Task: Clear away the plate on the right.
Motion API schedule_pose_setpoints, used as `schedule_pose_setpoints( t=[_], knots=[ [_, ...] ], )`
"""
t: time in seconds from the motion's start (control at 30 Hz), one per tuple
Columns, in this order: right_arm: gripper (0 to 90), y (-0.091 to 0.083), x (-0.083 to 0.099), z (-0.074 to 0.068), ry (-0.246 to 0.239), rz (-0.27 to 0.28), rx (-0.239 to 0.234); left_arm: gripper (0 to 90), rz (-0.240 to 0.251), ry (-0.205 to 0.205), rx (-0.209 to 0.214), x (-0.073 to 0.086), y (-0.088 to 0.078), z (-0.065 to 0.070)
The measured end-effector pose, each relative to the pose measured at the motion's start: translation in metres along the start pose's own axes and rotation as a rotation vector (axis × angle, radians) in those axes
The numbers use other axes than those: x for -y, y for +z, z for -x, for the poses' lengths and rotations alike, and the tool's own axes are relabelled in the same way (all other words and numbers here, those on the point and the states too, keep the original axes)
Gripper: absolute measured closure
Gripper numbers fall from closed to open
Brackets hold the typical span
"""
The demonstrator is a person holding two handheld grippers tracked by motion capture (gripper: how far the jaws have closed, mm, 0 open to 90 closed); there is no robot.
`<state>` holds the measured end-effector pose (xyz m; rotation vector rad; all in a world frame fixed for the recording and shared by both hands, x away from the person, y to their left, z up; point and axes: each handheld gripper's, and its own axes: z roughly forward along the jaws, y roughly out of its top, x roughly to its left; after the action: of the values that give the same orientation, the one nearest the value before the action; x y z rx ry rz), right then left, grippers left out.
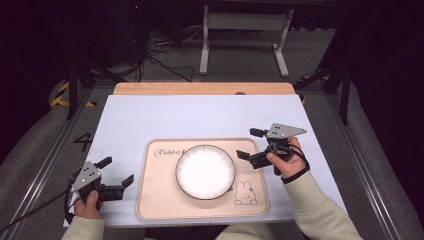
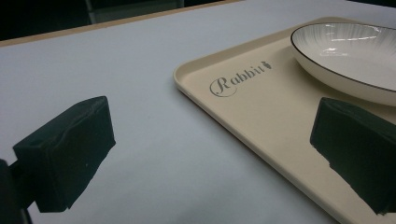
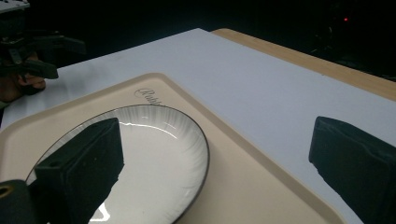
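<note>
A white plate point(image 1: 205, 171) with a dark rim sits in the middle of a beige tray point(image 1: 159, 200) printed with "Rabbit" and a rabbit drawing. My left gripper point(image 1: 117, 171) is open near the table's front left corner, just left of the tray, with nothing between its jaws. In the left gripper view the tray point(image 2: 261, 116) and plate point(image 2: 350, 56) lie ahead to the right. My right gripper point(image 1: 251, 143) is open over the tray's right edge, beside the plate, empty. In the right gripper view the plate point(image 3: 154, 158) lies beneath and behind the left jaw, and the left gripper point(image 3: 56, 58) shows far off.
The tray lies on a pale mat point(image 1: 200, 115) covering a wooden table point(image 1: 200, 88). Beyond the table stand a white frame point(image 1: 245, 35), cables and dark stands on a grey floor. Metal rails run along both sides of the table.
</note>
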<state>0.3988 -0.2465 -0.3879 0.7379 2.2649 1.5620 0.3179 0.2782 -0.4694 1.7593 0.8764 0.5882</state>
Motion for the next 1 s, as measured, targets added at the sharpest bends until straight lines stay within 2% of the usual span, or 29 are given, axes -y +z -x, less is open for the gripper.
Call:
schedule_pose_setpoints(
  t=[0.6, 1.0],
  knots=[
    [3.3, -0.051, 0.018, 0.034, 0.031, 0.017, 0.138, 0.3, -0.002, 0.000, 0.000, 0.000, 0.000, 0.000],
    [3.1, -0.073, 0.034, 0.059, 0.062, 0.023, 0.209, 0.3, -0.004, 0.000, 0.002, 0.000, 0.000, 0.000]
  ],
)
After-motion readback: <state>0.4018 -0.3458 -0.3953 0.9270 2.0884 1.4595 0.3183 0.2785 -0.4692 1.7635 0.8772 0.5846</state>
